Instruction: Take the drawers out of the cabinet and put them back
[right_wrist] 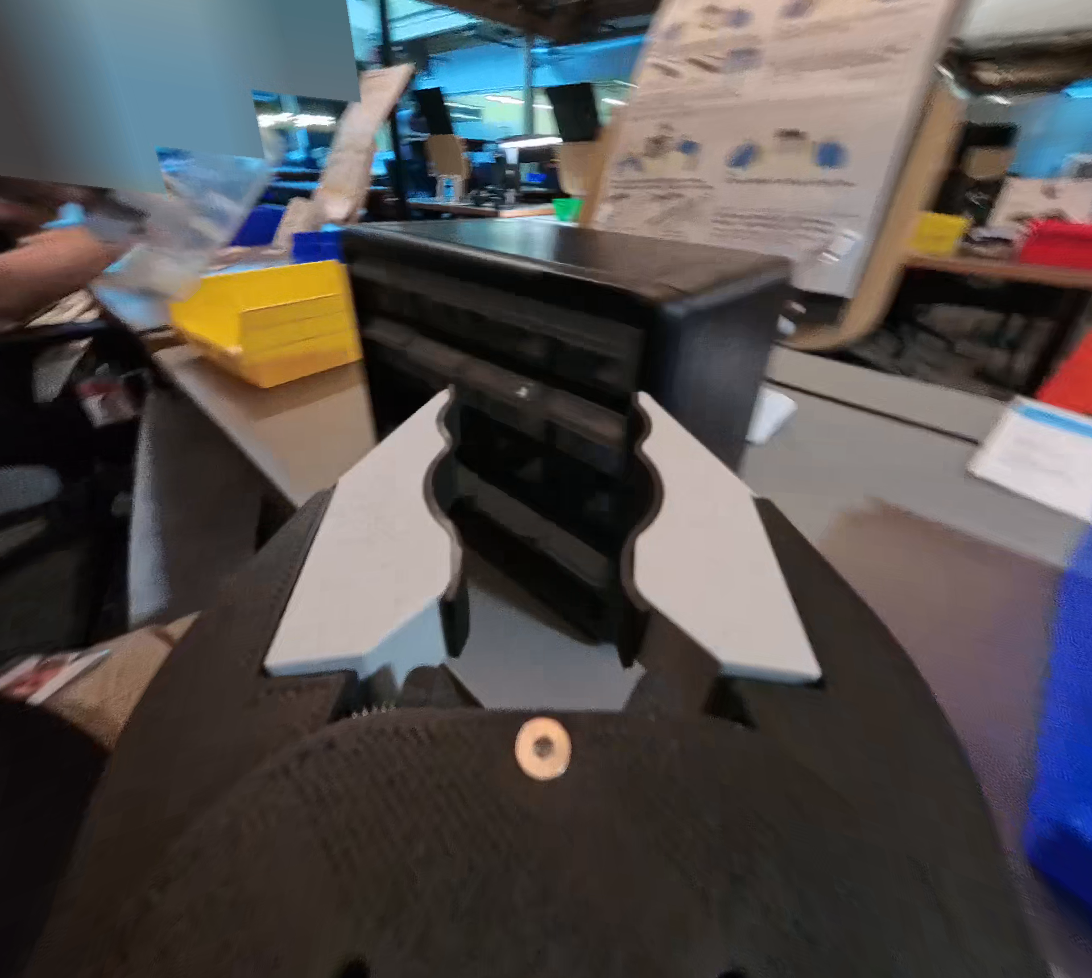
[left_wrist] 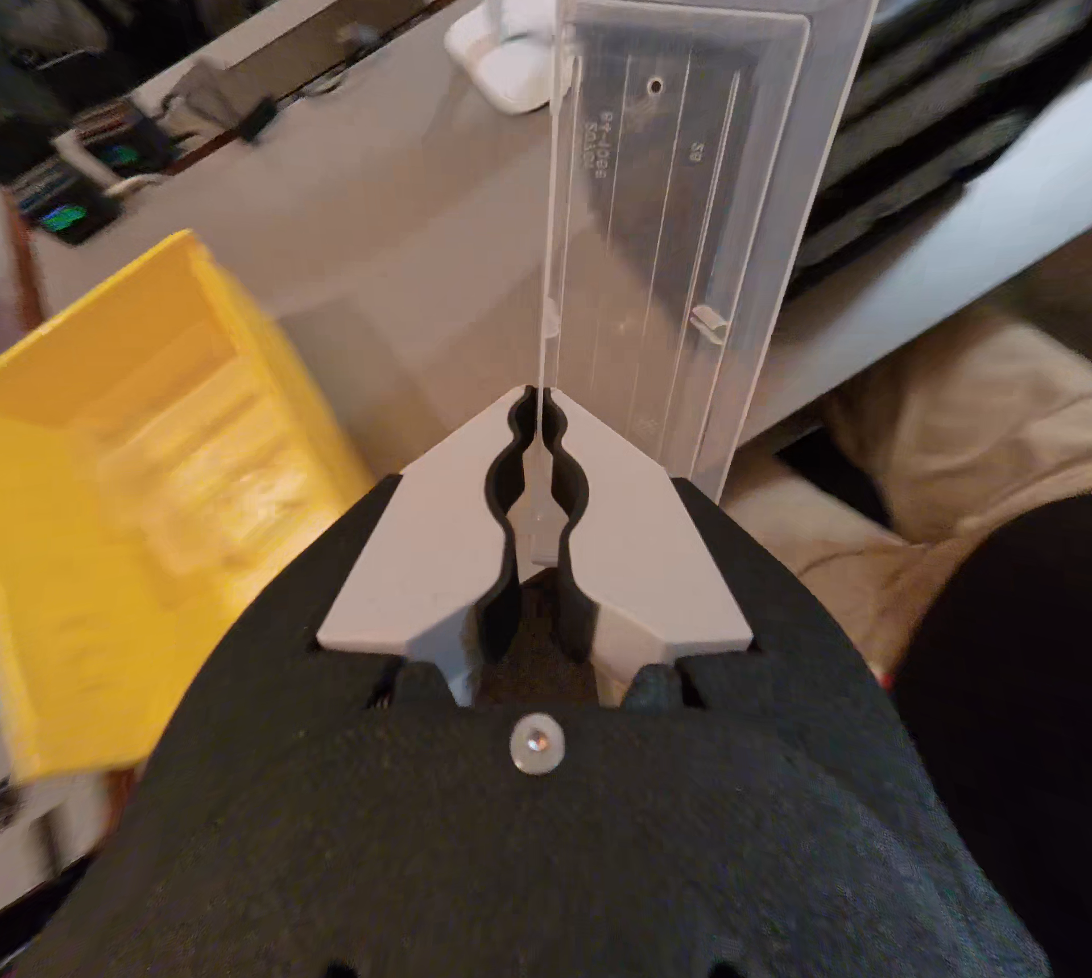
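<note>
left tool [left_wrist: 540,394] grips clear drawer [left_wrist: 679,217] | right tool [right_wrist: 543,406] spread, facing cabinet [right_wrist: 532,311]

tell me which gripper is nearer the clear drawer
Left. The left gripper is shut on the clear drawer; the right gripper is open, facing the black cabinet.

Motion blur smears the yellow bin [left_wrist: 148,418], cut off at the left edge, and the poster board [right_wrist: 786,81].

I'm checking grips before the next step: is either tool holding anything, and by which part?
The left tool is shut on the clear plastic drawer, pinching a thin wall at its near end. The right tool is open and empty, facing the black cabinet.
</note>
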A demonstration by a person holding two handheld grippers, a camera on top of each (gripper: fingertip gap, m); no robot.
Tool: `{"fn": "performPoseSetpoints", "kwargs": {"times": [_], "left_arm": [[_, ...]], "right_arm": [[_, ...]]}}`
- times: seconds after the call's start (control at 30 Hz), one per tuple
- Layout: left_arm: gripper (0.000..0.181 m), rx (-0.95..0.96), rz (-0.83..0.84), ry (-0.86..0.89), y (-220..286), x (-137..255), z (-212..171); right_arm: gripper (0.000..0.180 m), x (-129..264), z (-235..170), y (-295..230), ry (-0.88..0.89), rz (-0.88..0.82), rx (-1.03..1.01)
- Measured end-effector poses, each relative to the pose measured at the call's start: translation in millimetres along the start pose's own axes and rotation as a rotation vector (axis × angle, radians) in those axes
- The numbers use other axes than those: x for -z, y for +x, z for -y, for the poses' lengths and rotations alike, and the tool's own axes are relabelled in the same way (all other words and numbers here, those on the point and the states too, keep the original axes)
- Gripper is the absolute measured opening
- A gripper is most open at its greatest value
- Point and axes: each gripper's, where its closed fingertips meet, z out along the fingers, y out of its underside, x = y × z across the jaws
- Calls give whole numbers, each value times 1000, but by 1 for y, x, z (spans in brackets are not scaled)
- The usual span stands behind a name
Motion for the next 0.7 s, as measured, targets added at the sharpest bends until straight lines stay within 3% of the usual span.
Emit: {"fn": "performPoseSetpoints", "kwargs": {"times": [0.13,0.27,0.33,0.4,0.63,0.7], "left_arm": [[0,73,-190,138,114,-19,17],[0,245,-442,228,204,-43,33],[0,281,-444,239,222,-65,33],[0,305,-408,225,229,-88,29],[0,387,-387,126,259,-128,16],[0,375,-375,133,262,-129,18]], "right_arm": [[53,-15,10,-94,19,176,117],[56,-10,12,-137,56,291,-35],[59,1,9,-148,68,354,-49],[58,8,-3,-155,18,339,65],[60,2,-56,-146,-289,66,604],[57,2,-72,-146,-367,55,723]]}}
